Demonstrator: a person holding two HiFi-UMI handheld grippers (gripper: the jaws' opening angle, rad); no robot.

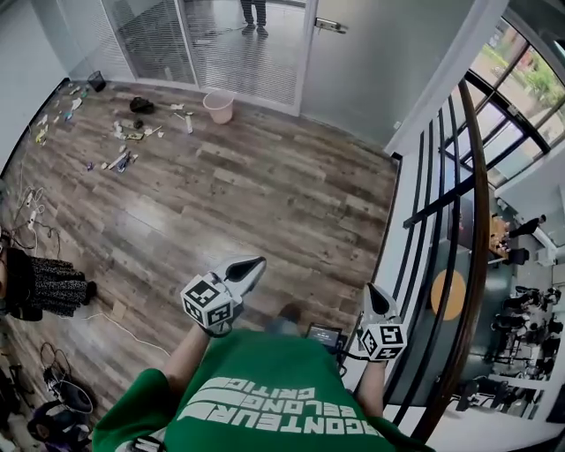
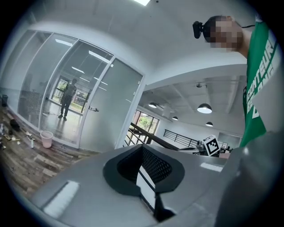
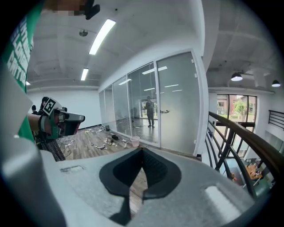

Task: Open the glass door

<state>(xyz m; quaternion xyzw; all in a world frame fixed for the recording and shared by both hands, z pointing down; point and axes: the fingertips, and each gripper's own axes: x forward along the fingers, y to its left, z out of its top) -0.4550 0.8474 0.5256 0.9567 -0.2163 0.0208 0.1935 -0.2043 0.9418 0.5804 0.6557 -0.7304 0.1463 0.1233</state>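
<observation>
Two grippers, left gripper and right gripper, both clenched, empty; glass door well apart: walk up, then part your right jaws squarely at its handle.

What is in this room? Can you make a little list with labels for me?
door: frosted glass door, closed, across the room
handle: metal lever handle, untouched
left gripper: shut, empty, far from door
right gripper: shut, empty, far from door
floor: wood-plank floor, small litter by the glass wall
bucket: pink plastic bucket beside the glass wall
</observation>
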